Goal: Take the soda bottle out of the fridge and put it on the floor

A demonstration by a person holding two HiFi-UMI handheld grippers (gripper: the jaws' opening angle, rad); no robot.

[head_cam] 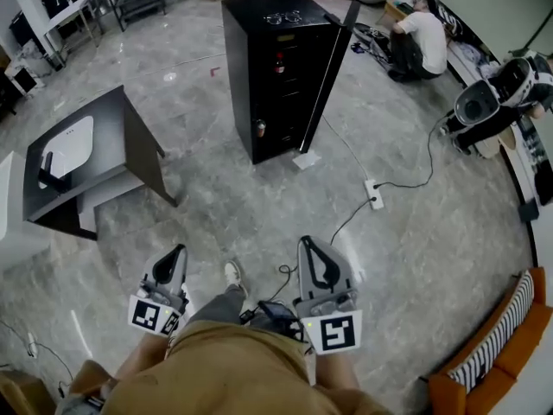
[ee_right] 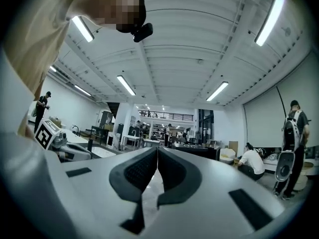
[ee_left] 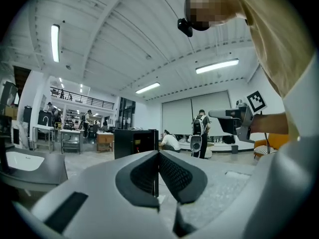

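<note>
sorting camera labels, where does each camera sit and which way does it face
Head view: on the person's head, looking steeply down at the floor and open fridge; shows their legs, left tongs and right tongs.
Left gripper view: on the left tongs, level along shut jaws toward the fridge; torso and right tongs at right.
Right gripper view: on the right tongs, level along shut jaws toward far tables; torso at left.
Shared: all show the seated person.

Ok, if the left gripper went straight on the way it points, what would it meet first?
The way ahead of the left gripper looks free over the floor up to the black fridge, probably near its open door; depth is unclear.
</note>
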